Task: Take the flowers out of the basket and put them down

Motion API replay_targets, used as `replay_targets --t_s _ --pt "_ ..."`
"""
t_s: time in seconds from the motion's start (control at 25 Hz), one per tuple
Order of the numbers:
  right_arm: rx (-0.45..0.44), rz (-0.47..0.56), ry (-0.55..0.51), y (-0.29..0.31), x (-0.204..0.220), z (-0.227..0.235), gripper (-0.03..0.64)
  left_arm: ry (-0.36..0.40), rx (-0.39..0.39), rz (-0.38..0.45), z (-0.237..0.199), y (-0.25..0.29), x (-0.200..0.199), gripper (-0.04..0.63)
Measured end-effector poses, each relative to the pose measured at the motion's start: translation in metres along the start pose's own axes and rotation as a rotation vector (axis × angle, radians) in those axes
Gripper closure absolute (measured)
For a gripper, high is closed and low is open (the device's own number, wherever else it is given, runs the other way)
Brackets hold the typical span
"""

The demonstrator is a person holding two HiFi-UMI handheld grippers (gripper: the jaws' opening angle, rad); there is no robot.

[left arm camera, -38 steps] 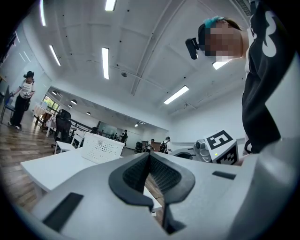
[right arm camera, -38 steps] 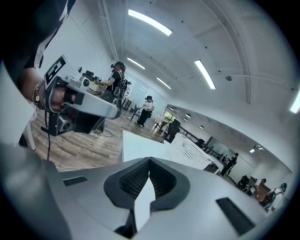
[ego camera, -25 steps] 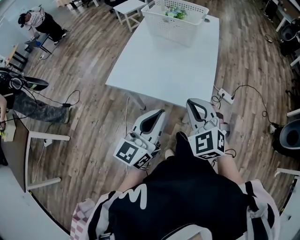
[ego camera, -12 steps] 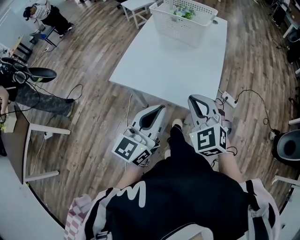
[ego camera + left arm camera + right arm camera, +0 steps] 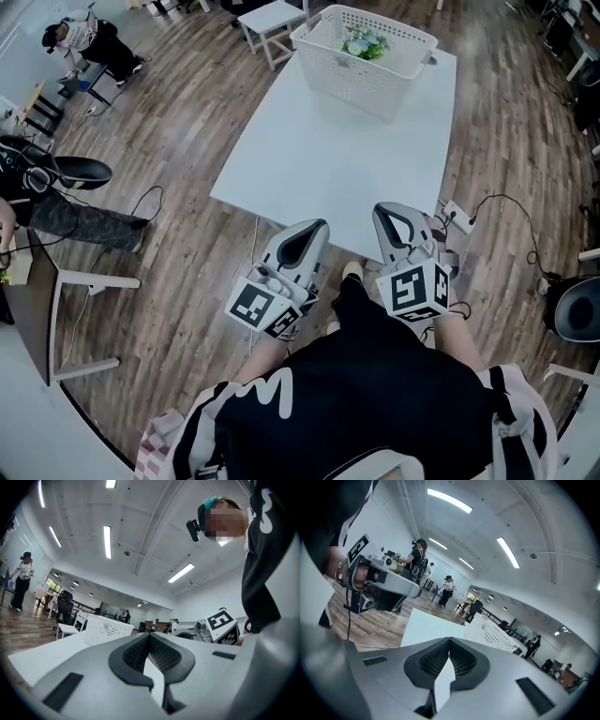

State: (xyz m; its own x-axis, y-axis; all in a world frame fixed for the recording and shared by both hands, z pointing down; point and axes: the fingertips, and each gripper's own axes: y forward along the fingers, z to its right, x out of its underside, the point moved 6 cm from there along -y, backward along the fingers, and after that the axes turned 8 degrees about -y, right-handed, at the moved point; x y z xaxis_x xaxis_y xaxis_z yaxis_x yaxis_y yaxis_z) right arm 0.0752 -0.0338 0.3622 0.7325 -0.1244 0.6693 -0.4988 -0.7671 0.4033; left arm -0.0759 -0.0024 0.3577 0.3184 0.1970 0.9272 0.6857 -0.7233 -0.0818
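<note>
A white perforated basket (image 5: 364, 49) stands at the far end of the white table (image 5: 337, 150), with green and white flowers (image 5: 364, 43) inside it. The basket also shows in the left gripper view (image 5: 107, 630) and in the right gripper view (image 5: 491, 634). Both grippers are held close to the person's body, short of the table's near edge. The left gripper (image 5: 309, 229) is shut and empty, jaw tips touching (image 5: 149, 636). The right gripper (image 5: 390, 212) is shut with nothing in it, tips meeting (image 5: 449, 641).
Wood floor surrounds the table. A power strip with a cable (image 5: 457, 214) lies by the table's near right corner. A small white table (image 5: 266, 17) stands beyond the far left corner. A seated person (image 5: 56, 202) and a desk (image 5: 37, 281) are at the left.
The view has shifted slightly, so the table and basket sit a little lower in the picture. Both grippers stay shut, near the body.
</note>
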Motion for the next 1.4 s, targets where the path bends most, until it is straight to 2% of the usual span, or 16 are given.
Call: replay_targets --t_s 0.4,0.6,1.08,1.4 --pt "0.025 -0.04 0.018 0.062 0.034 0.07 0.6 -0.001 0.054 -0.01 -0.054 0.096 -0.013 0.592" --pt "0.015 -0.037 0.029 0.09 0.044 0.098 0.6 0.004 0.056 -0.01 -0.073 0.13 -0.02 0.592" --pt "-0.02 -0.007 0.053 0.14 0.028 0.132 0.6 -0.028 0.023 -0.041 -0.117 0.16 -0.024 0.592" --pt "0.019 -0.013 0.003 0.166 0.016 0.159 0.6 -0.041 0.106 -0.074 -0.147 0.186 -0.028 0.592"
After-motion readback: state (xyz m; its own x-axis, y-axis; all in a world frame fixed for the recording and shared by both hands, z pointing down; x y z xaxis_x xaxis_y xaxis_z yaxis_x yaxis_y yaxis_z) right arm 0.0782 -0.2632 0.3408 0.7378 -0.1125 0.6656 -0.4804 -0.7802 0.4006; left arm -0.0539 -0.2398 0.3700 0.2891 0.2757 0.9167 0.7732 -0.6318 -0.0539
